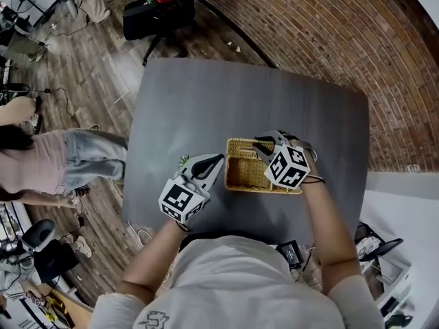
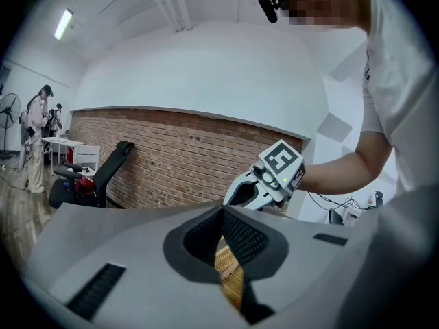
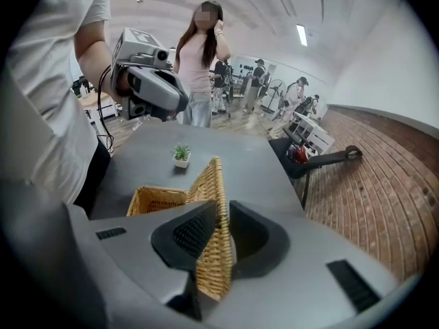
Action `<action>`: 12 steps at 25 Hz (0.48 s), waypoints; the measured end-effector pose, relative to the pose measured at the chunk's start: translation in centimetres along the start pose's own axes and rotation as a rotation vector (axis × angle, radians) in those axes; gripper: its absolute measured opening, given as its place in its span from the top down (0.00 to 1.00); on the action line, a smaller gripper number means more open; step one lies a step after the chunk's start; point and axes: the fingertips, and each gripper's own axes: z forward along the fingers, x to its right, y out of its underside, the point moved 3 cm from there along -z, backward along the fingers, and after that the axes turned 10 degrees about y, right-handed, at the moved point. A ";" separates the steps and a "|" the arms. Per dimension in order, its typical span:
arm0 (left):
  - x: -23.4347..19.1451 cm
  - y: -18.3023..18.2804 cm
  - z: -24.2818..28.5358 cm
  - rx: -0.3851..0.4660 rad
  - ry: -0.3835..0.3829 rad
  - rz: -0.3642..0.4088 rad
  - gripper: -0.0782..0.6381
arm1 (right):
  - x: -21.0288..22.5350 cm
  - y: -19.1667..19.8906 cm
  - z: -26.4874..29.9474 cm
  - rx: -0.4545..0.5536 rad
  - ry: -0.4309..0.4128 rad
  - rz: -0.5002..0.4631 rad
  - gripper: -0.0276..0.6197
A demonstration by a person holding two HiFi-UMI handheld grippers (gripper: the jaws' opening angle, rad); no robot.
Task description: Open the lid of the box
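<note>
Right gripper (image 3: pixel 219 214) had its fingers (image 3: pixel 191 233) closed narrow on the wicker lid (image 3: pixel 209 184), clamping it near its free edge. The lid stood roughly upright and edge-on between them, already swung off the mouth of the box (image 3: pixel 147 196). The box interior was exposed and looked empty as far as the right gripper view showed. The box sat near the front middle of the grey worktop (image 1: pixel 206 101), just ahead of the person. My read is that the opening was mostly done. What was left looked like laying the lid fully back, or letting go once it would stay put. I couldn't tell whether it was hinged or loose. Left gripper (image 1: pixel 218 160) sat just beside the box's left end, pointing at it. Its fingers were together at the tips with nothing pinched, and wicker showed only beyond them. I couldn't confirm it touched the box. A small potted plant (image 3: pixel 181 154) stood on the worktop past the box, apart from it. The rest of the worktop was a plain matte slab. Beyond it there was a wood-plank floor (image 1: pixel 89 67), a brick wall (image 1: pixel 329 33) and a black office chair (image 1: pixel 164 12). One person (image 3: pixel 200 67) stood off the far edge, with others further back in the room.
</note>
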 end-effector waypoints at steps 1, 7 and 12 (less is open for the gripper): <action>-0.2 0.0 0.1 -0.001 0.002 -0.001 0.88 | 0.3 0.0 0.3 -0.002 -0.002 0.002 0.85; -1.4 0.2 1.0 -0.004 0.003 -0.001 0.88 | 1.8 0.7 1.9 0.007 -0.020 0.024 0.86; -2.2 0.2 1.3 -0.004 0.001 -0.010 0.88 | 2.8 1.5 3.6 0.001 -0.054 0.021 0.85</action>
